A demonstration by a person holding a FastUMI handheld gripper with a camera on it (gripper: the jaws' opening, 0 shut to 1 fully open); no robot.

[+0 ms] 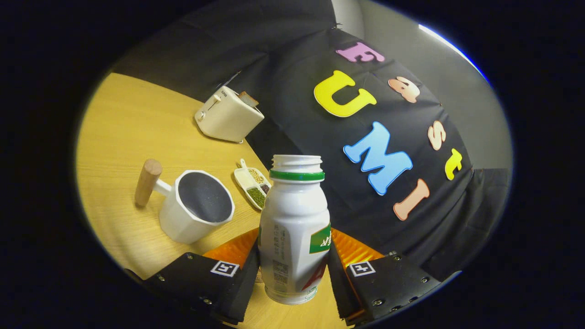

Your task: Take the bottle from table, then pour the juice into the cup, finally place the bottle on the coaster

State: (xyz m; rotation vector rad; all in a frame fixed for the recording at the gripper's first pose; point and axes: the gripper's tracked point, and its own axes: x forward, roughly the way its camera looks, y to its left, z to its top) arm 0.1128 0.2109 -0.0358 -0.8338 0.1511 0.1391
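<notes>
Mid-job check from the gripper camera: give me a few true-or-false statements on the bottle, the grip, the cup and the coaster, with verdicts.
1. The gripper has both fingers pressed on the bottle. True.
2. The bottle still has its cap on. False: the threaded neck is open, with only a green ring below it.
3. The cup lies on its side. False: it stands upright on the table, wooden handle pointing away from the bottle.
4. The orange coaster lies just behind the bottle. True.
5. The toaster stands between the cup and the bottle. False: it sits well beyond the cup, near the cloth wall.
</notes>
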